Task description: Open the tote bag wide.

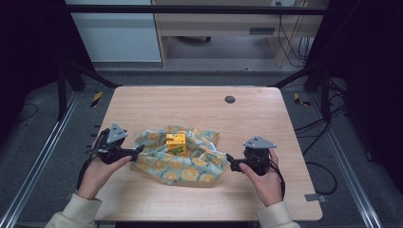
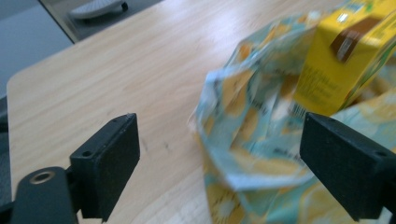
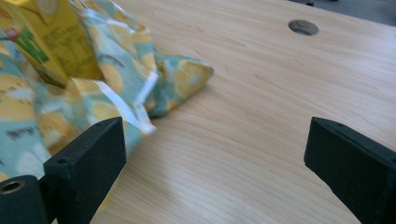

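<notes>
Yellow carton [image 1: 176, 144] stands on a crumpled cloth [image 1: 190, 164]; left claw [image 1: 138, 151] and right claw [image 1: 230, 160] flank it, both spread apart.

Soft printed cloth [image 1: 190, 164], glossy carton [image 1: 176, 144], smooth wood table [image 1: 190, 102]

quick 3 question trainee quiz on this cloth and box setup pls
1. True or false: the yellow box stands on the patterned cloth.
2. Which gripper is clamped on the cloth: A left gripper, B right gripper, C neither?
3. What marks the table near its far edge?

Key: 1 true. 2 C, both have jaws apart beside the cloth's edges. 3 a round dark hole.
</notes>
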{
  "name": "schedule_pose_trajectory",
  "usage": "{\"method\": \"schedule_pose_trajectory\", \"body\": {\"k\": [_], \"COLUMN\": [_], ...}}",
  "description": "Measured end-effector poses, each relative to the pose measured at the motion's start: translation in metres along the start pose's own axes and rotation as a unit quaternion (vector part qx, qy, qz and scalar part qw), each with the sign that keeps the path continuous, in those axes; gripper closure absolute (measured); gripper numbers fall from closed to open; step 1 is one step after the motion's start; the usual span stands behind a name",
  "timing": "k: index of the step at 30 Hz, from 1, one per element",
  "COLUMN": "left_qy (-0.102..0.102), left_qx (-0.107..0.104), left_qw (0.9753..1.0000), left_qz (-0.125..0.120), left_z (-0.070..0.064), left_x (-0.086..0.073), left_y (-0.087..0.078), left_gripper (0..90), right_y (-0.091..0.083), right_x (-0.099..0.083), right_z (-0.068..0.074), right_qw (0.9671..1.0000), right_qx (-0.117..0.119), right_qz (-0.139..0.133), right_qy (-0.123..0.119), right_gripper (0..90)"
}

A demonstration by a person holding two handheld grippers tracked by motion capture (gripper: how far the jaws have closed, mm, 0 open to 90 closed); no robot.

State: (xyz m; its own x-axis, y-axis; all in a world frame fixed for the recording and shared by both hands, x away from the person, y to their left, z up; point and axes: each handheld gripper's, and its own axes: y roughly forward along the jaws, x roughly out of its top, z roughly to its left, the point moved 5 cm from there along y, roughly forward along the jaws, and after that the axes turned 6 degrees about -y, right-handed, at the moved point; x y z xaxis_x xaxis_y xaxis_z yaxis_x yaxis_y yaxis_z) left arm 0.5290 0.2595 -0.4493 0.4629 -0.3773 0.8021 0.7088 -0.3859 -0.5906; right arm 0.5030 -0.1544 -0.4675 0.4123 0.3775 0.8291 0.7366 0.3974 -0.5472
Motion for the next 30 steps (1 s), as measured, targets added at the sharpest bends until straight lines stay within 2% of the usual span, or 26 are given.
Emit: {"method": "schedule_pose_trajectory", "body": {"k": [9, 11, 14, 19, 25, 27, 29, 30], "left_qy": [-0.032, -0.04, -0.054, -0.072, -0.076, -0.089, -0.107, -0.108], "left_qx": [0.015, 0.019, 0.023, -0.001, -0.022, -0.031, -0.043, -0.045], "left_qw": [0.9991, 0.9984, 0.9976, 0.9974, 0.9966, 0.9943, 0.9899, 0.989], "left_qz": [0.024, 0.036, 0.036, 0.01, -0.023, -0.049, -0.082, -0.091], "left_z": [0.035, 0.043, 0.052, 0.051, 0.043, 0.041, 0.04, 0.04], "left_x": [-0.029, -0.038, -0.046, -0.041, -0.031, -0.022, -0.012, -0.008], "left_y": [0.0, 0.003, 0.004, 0.001, -0.004, -0.011, -0.022, -0.027], "left_gripper": [6.3, 5.9, 5.9, 6.3, 6.4, 6.4, 6.4, 6.4], "right_y": [-0.008, -0.009, -0.006, -0.002, 0.0, 0.0, 0.0, 0.001], "right_x": [-0.023, -0.03, -0.047, -0.061, -0.064, -0.065, -0.066, -0.066], "right_z": [-0.026, -0.032, -0.043, -0.051, -0.052, -0.053, -0.054, -0.055], "right_qw": [0.9993, 0.9985, 0.9958, 0.992, 0.9908, 0.9906, 0.9903, 0.99], "right_qx": [-0.01, -0.01, -0.013, -0.012, -0.016, -0.015, -0.012, -0.017], "right_qz": [0.024, 0.038, 0.074, 0.105, 0.116, 0.116, 0.117, 0.12], "right_qy": [0.027, 0.038, 0.052, 0.068, 0.068, 0.071, 0.073, 0.072], "right_gripper": [5.7, 5.8, 7.1, 8.1, 8.1, 8.1, 8.1, 8.1]}}
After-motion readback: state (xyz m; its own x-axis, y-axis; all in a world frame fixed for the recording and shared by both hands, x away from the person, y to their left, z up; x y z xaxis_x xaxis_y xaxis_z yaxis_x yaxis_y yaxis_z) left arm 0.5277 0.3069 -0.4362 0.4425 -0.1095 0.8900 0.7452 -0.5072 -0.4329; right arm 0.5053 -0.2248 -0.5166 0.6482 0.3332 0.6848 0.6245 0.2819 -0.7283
